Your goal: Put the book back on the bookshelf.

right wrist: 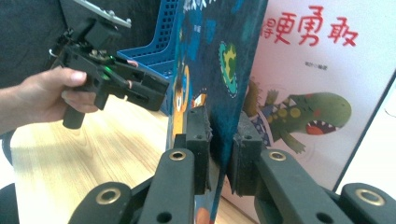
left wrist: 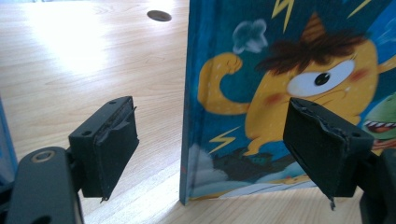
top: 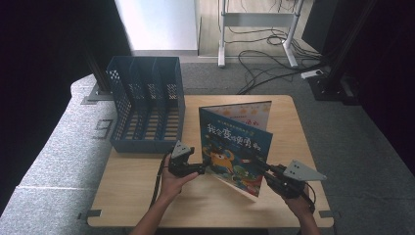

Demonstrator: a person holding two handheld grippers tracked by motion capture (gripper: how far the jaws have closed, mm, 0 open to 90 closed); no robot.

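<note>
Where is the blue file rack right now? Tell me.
In the high view the blue file rack stands at the table's far left corner, left of the standing picture book and beyond the left gripper.

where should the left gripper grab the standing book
On the spine edge of the book, coming in level from its left side. The book stands upright, propped open, its spine vertical between the open left gripper, while the right gripper pinches the cover.
</note>
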